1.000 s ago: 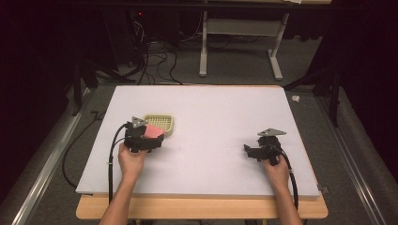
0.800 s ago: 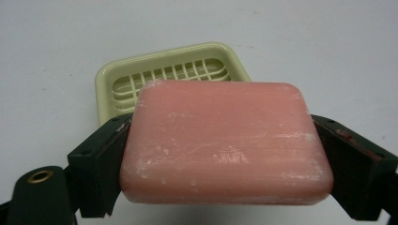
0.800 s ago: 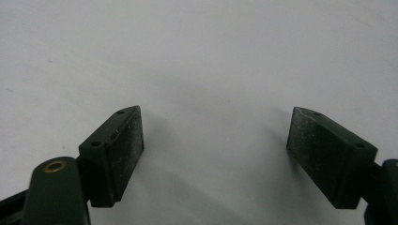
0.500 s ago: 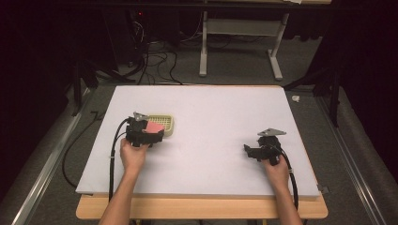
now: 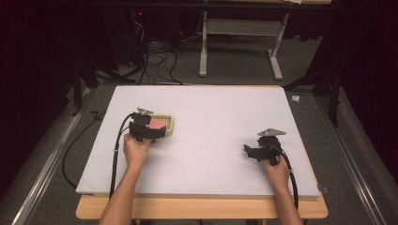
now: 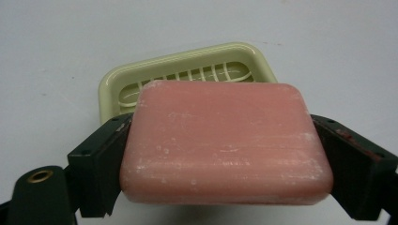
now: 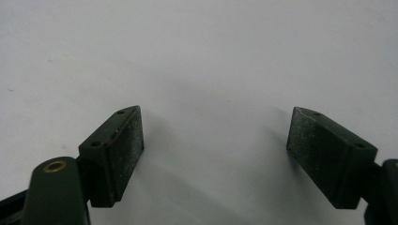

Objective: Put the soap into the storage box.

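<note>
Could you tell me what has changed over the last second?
Very little: the left hand-held gripper stays shut on the pink soap at the near edge of the soap dish, perhaps edging nearer. The right hand-held gripper stays open and still.

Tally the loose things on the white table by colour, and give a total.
Pink: 1, the soap bar, held in the left gripper.
Pale yellow-green: 1, the soap dish.
Total: 2.
</note>
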Available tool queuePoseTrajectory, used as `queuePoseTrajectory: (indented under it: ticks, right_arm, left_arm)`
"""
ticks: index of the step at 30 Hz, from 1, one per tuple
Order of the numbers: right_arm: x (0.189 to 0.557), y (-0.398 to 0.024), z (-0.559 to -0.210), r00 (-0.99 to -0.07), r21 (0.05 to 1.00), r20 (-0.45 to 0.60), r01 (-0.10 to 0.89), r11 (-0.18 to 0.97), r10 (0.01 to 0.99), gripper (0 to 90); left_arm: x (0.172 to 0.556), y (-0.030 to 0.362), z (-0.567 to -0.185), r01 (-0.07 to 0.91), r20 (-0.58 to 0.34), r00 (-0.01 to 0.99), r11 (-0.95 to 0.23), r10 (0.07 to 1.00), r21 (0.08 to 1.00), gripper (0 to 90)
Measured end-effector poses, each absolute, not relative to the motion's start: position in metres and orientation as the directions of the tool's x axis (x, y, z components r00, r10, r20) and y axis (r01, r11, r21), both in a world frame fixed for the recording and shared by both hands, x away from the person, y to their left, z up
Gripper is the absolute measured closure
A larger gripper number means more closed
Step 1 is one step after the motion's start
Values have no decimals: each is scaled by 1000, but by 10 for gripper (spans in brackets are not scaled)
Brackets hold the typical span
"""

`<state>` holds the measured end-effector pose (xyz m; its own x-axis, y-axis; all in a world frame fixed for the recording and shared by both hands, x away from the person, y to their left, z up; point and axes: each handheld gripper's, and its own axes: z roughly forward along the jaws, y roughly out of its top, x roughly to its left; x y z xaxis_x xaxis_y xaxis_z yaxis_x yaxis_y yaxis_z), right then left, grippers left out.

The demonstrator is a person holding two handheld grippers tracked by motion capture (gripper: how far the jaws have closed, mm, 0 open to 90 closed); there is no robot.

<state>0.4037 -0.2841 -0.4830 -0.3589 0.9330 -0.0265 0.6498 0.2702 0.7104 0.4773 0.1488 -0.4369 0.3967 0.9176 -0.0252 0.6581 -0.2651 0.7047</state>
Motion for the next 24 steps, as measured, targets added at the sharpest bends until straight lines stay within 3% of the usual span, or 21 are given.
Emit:
queuePoseTrajectory:
  ticks: [6,19,24]
  right_arm:
    - [404,-284,-483,-359,710,-25,650,270,933,198]
    - [404,-284,-483,-360,710,-26,650,271,932,198]
    - [404,-284,-483,-361,710,-26,650,271,932,198]
  left_arm:
    - [485,151,-442,678,-64,376,-227,924,699,139]
    - [498,141,-447,691,-30,366,-251,930,678,138]
    - [502,142,-449,701,-67,349,-213,935,681,138]
